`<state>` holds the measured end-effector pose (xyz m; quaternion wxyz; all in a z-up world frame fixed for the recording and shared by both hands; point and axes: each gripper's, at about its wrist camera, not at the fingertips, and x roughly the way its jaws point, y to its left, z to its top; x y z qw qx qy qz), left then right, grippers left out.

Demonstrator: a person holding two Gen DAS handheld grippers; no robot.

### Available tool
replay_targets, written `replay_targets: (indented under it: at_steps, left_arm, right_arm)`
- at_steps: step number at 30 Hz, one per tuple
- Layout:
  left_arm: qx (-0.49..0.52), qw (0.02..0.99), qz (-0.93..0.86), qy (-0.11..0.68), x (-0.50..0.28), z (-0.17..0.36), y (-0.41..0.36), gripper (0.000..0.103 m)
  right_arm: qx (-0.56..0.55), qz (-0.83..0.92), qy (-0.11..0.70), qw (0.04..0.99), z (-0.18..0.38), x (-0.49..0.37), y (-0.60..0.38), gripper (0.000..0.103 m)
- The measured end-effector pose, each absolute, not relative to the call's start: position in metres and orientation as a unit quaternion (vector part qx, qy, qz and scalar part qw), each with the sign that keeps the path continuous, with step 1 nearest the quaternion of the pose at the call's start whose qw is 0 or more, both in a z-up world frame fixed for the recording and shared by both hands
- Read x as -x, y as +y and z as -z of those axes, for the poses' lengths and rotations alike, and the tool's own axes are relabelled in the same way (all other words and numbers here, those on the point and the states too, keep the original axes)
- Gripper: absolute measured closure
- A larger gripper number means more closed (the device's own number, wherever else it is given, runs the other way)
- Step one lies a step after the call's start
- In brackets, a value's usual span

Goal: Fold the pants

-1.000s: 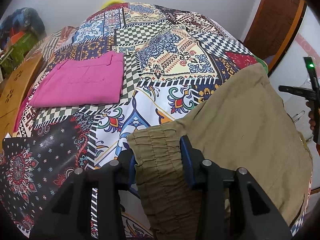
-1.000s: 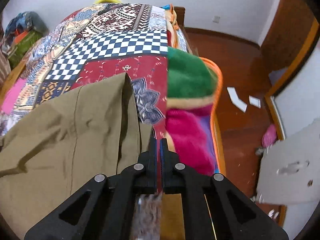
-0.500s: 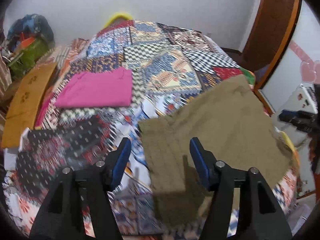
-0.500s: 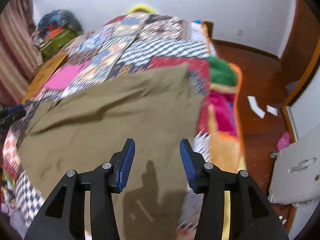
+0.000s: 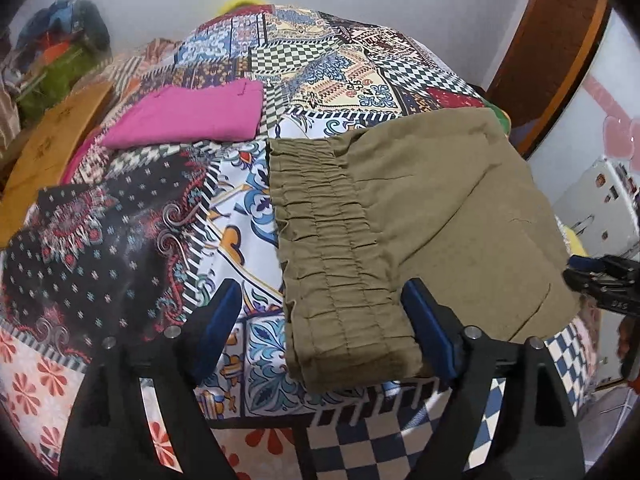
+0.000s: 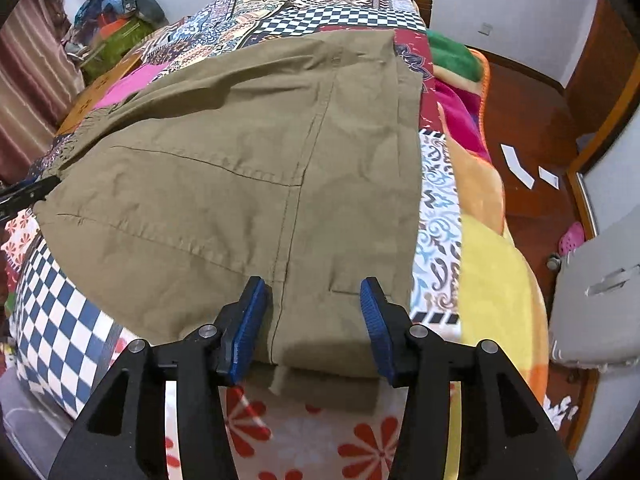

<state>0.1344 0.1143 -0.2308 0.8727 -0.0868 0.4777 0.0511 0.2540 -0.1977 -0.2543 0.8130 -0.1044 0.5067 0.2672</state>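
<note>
Olive-green pants (image 5: 420,220) lie folded flat on the patchwork bedspread (image 5: 120,240), the elastic waistband toward the left wrist view's centre. My left gripper (image 5: 324,320) is open, its blue pads either side of the waistband end, holding nothing. In the right wrist view the same pants (image 6: 240,168) spread across the bed, with a pocket seam showing. My right gripper (image 6: 312,320) is open over the pants' near edge, empty. The right gripper also shows at the left wrist view's right edge (image 5: 604,284).
Folded pink pants (image 5: 188,116) lie on the bed beyond the olive pair. A wooden board (image 5: 48,152) is at the bed's left side. Colourful blankets (image 6: 464,120) hang off the right edge above a wooden floor (image 6: 532,128). A grey case (image 6: 592,292) stands at the right.
One second ago both grippers were shut on the olive pants. They have let go, opened, and pulled back; the pants now lie flat on the bed.
</note>
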Motion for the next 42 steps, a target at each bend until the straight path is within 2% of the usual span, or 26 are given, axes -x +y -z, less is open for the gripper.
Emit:
replay_targets:
  at_steps: [4,8,13,18,21,29,35,42]
  left_arm:
    - [0.05,0.878,-0.062,0.472,-0.134,0.23,0.111,0.016]
    - [0.09,0.872,-0.062,0.477,-0.137,0.241,0.129,0.007]
    - [0.133,0.869,-0.037,0.475,-0.134,0.228,0.136,0.017]
    - [0.096,0.893,-0.037,0.438,-0.148,0.184,0.134,0.016]
    - [0.091,0.889,-0.025,0.449,-0.178,0.18,0.137,0.013]
    - [0.028,0.845,-0.046,0.533,-0.256,0.245,0.139,0.012]
    - [0.094,0.834,-0.056,0.541,-0.27,0.268,0.167,0.007]
    - [0.11,0.828,-0.099,0.54,-0.279,0.276,0.178,0.0]
  right_arm:
    - [0.142,-0.266,0.507,0.807,0.251,-0.25,-0.185,0.058]
    - [0.144,-0.271,0.51,0.804,0.253,-0.247,-0.189,0.056]
    - [0.124,-0.265,0.518,0.804,0.247,-0.247,-0.196,0.055]
    - [0.117,-0.269,0.495,0.818,0.223,-0.25,-0.189,0.053]
    - [0.098,-0.276,0.481,0.826,0.214,-0.263,-0.178,0.053]
    - [0.087,-0.291,0.503,0.81,0.242,-0.286,-0.14,0.053]
    - [0.088,-0.296,0.511,0.802,0.258,-0.283,-0.147,0.053]
    - [0.11,-0.285,0.51,0.804,0.26,-0.276,-0.159,0.053]
